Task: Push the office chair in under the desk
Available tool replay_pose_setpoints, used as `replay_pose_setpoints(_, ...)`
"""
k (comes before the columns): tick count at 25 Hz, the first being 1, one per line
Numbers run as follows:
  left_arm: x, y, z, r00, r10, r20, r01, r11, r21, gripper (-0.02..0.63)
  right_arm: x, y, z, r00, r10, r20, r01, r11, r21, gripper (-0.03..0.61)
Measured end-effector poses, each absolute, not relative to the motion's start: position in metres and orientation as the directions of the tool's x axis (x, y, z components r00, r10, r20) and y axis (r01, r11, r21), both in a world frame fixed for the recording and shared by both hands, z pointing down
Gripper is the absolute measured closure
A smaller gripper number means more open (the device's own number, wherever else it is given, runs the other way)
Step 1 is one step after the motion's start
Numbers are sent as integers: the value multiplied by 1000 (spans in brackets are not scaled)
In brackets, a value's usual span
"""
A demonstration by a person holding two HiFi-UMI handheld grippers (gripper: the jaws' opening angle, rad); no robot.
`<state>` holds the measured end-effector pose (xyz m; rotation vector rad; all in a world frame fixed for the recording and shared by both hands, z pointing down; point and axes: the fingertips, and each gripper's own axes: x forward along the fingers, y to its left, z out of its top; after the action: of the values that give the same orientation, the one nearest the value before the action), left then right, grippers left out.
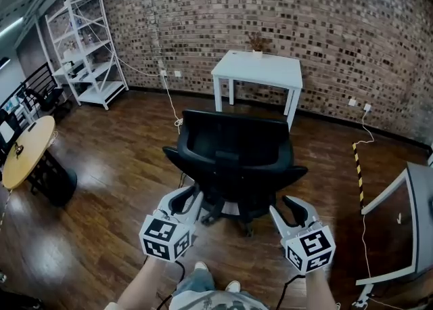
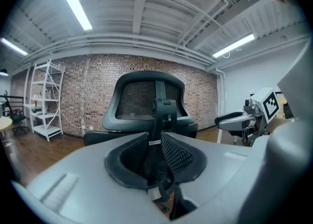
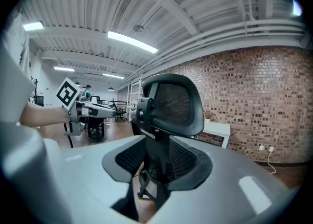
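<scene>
A black mesh-backed office chair (image 1: pixel 233 156) stands on the wood floor with its back toward me. The white desk (image 1: pixel 260 68) stands beyond it against the brick wall, with a gap of floor between them. My left gripper (image 1: pixel 188 199) hovers just behind the chair's left rear, its jaws slightly apart and holding nothing. Behind the right rear, my right gripper (image 1: pixel 292 208) stands open and empty. In the left gripper view the chair back (image 2: pixel 146 98) shows past the pads (image 2: pixel 178 154). The right gripper view shows the chair (image 3: pixel 176 103) and the desk (image 3: pixel 217 130) behind it.
A white shelving unit (image 1: pixel 88 51) stands at the back left and a round wooden table (image 1: pixel 27 149) at the left. A white table frame (image 1: pixel 406 220) is on the right beside black-and-yellow floor tape (image 1: pixel 357 166). A cable (image 1: pixel 172 102) trails from the wall.
</scene>
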<state>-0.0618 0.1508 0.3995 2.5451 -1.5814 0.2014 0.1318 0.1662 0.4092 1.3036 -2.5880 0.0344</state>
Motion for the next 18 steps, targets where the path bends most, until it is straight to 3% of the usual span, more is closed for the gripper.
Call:
replay_pose_setpoints(9,-89,103,403,438,-877,196,-876,-465,-127,448,153,127,408,-534,-806,255,-759,590,274,382)
replay_pose_setpoints(18,-135,45,417,450,-844,293,-821,-520,-235,371,149,84,404,-524,-781,340,-670,624,402,328)
